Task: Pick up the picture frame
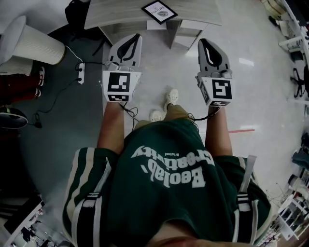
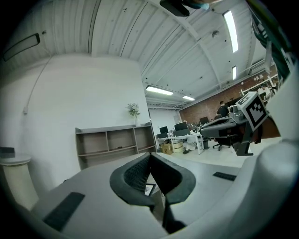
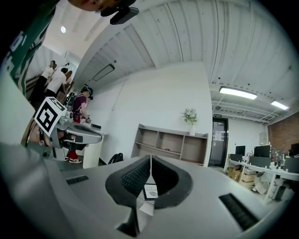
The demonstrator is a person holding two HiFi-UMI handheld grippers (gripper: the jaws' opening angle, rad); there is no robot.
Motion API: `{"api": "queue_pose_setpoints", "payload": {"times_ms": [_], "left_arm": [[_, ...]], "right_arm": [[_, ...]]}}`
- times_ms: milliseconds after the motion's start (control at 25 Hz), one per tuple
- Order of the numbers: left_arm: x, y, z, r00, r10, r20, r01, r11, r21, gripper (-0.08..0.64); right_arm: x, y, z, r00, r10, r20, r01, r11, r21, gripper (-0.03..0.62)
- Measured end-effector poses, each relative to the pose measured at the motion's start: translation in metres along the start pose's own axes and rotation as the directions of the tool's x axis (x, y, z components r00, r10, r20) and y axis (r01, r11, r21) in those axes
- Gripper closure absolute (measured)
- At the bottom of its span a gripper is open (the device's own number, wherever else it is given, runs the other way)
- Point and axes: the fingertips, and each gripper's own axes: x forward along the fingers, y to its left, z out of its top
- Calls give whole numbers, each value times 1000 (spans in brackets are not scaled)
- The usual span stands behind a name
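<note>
Picture frame [image 1: 159, 11] is lying on the grey table [image 1: 111, 14]. Left gripper [image 1: 137, 37] and right gripper [image 1: 202, 41] are hovering short of the table, jaws pressed together and empty. Approach seems to be in hand; reaching and opening a gripper likely come next.

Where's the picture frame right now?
In the head view, the picture frame lies on the pale table at top centre, ahead of the left tongs and right tongs, touching neither.
</note>
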Motion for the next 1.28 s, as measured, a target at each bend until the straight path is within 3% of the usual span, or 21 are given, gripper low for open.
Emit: {"api": "queue_pose_setpoints", "payload": {"times_ms": [520, 960, 1280], "left_arm": [[116, 26, -1, 1000, 10, 0, -10, 1000, 21, 543], [232, 60, 3, 996, 81, -37, -79, 996, 38, 543], [293, 76, -9, 990, 122, -67, -121, 992, 26, 543]], "right_arm": [[102, -67, -4, 998, 36, 45, -35, 999, -19, 555], [216, -138, -5, 988, 133, 72, -133, 991, -11, 555], [270, -164, -15, 975, 203, 86, -203, 979, -17, 555]]}}
